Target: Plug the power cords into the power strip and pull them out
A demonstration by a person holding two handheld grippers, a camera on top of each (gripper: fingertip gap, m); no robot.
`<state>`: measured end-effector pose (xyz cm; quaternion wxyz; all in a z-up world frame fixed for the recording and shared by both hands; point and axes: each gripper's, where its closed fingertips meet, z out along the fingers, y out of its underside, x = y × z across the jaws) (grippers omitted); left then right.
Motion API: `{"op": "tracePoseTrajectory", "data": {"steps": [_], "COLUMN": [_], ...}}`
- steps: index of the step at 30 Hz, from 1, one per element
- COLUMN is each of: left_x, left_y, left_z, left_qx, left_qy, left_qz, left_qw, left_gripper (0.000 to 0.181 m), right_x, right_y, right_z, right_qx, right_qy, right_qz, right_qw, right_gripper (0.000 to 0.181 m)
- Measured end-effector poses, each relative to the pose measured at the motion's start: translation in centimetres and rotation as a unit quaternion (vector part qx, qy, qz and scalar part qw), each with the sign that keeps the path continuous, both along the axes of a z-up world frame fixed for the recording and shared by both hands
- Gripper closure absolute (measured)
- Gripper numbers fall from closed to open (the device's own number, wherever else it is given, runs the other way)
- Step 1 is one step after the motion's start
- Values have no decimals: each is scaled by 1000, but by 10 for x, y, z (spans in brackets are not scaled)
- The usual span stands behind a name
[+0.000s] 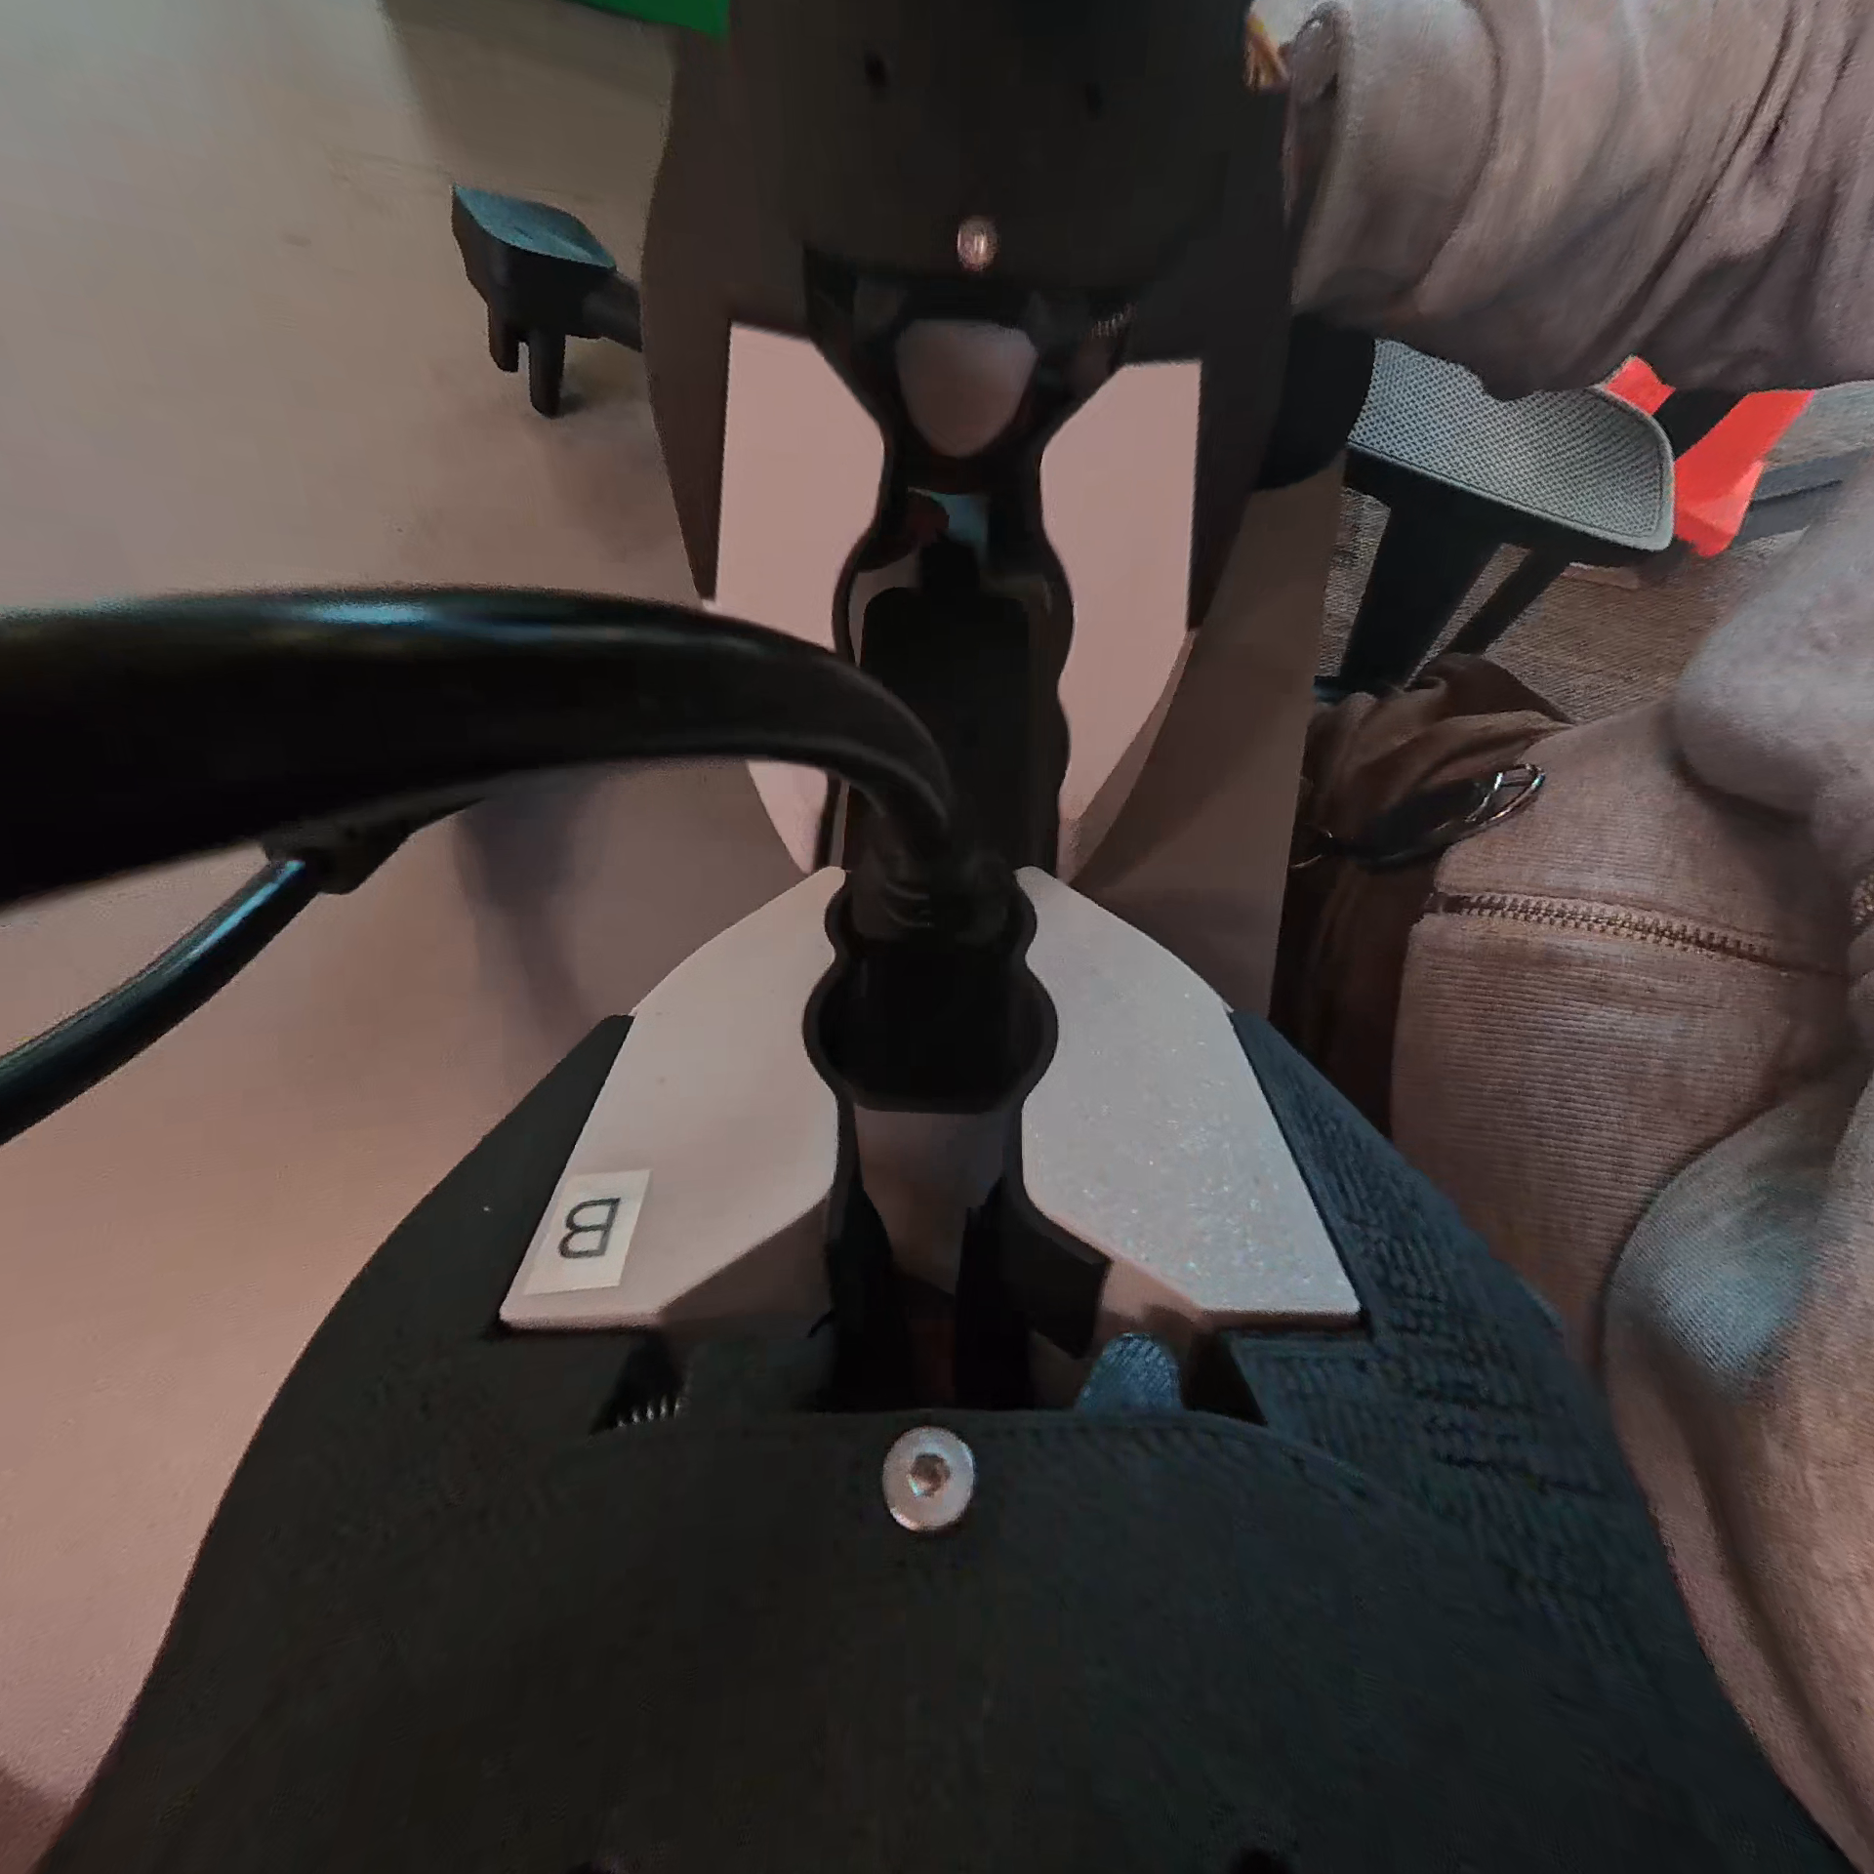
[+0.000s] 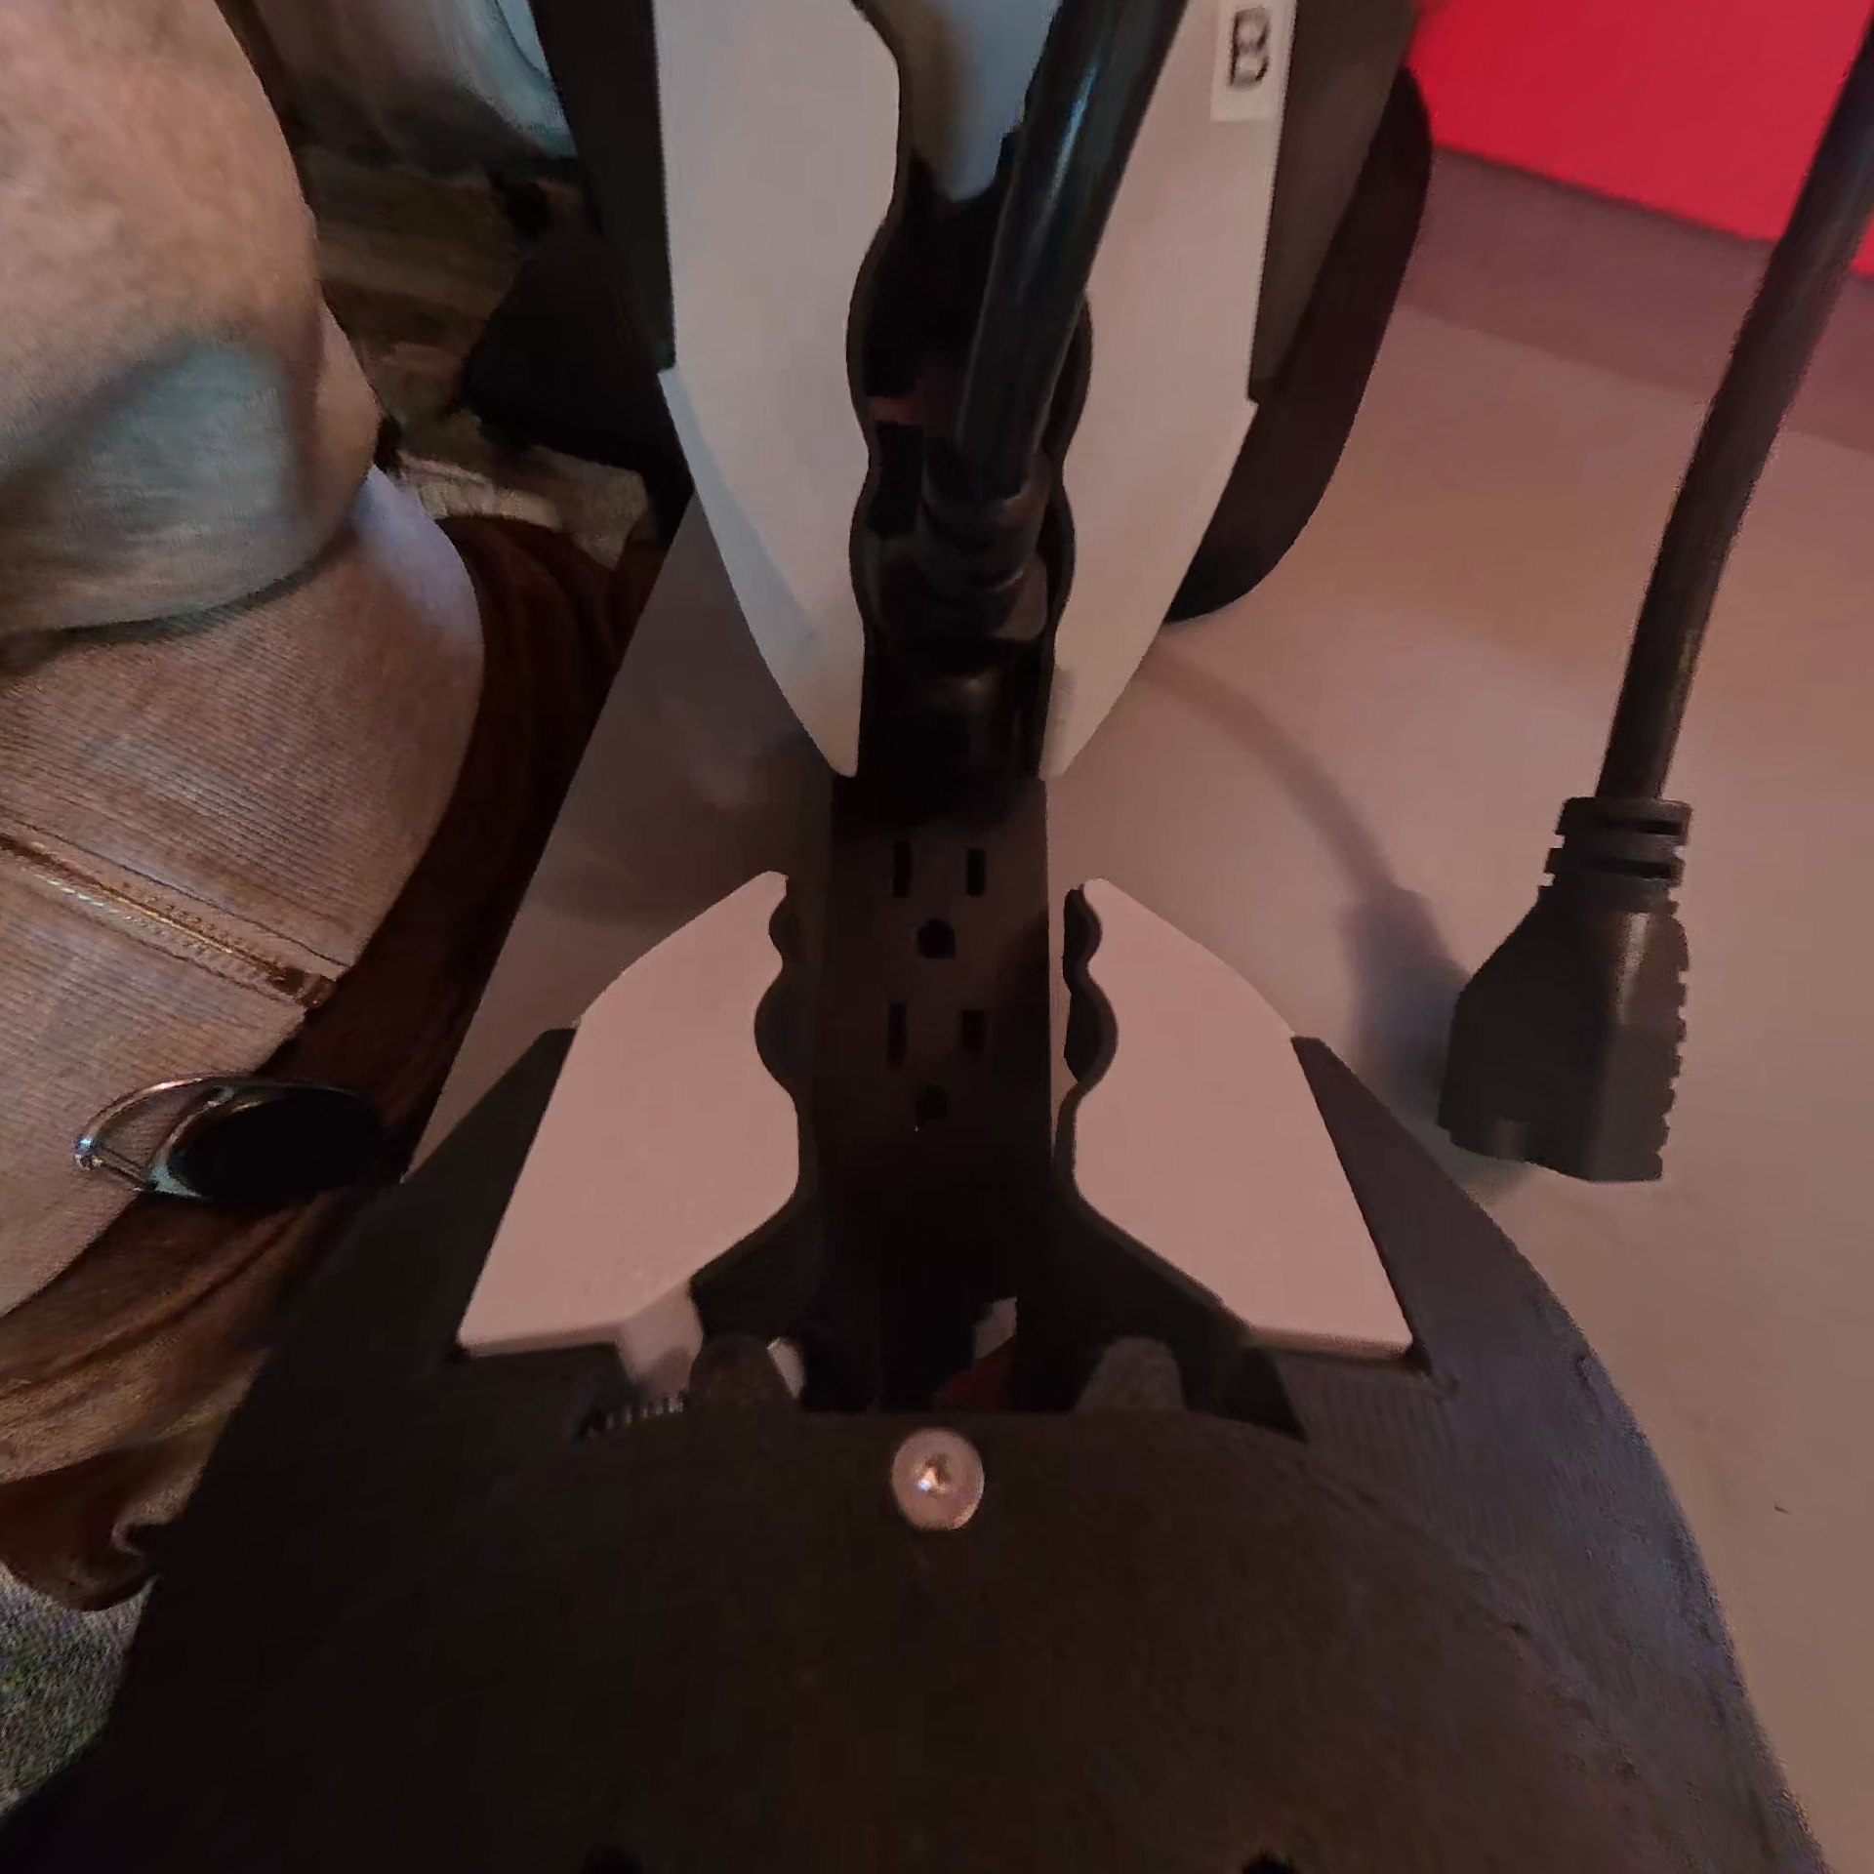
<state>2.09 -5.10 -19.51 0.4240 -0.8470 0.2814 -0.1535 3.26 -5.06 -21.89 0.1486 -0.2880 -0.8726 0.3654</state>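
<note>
Between the left hand-held gripper's [image 1: 928,974] fingers sat a clenched plug [image 1: 928,1014]; the right hand-held gripper [image 2: 928,1004] clamped the power strip [image 2: 933,1014], probably steadying it.

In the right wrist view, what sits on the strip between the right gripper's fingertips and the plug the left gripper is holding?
Only bare power strip: two empty outlets. The right gripper straddles them; the plug sits just beyond, in the left gripper.

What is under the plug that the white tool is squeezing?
The black power strip sits under the plug held by the left tool. Its prongs and that socket are hidden.
</note>
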Motion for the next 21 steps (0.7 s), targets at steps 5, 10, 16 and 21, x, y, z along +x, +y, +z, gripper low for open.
{"op": "tracePoseTrajectory", "data": {"steps": [5,10,16,21], "left_x": [-1,-3,-3,0], "left_y": [-3,-7,-9,-14], "left_z": [1,10,12,7], "left_qx": [17,23,25,2], "left_qy": [13,-18,-1,7], "left_qz": [-4,-23,-49,-68], "left_qw": [1000,999,999,998], "left_gripper": [156,157,156,146], "right_x": [0,2,2,2], "right_y": [-2,0,-2,-2], "right_z": [-8,-7,-7,-7], "right_qx": [16,13,1,-3], "right_qy": [-11,-11,-11,-11], "right_qz": [4,5,9,8], "right_qw": [1000,1000,1000,1000], "right_gripper": [135,135,135,135]}}
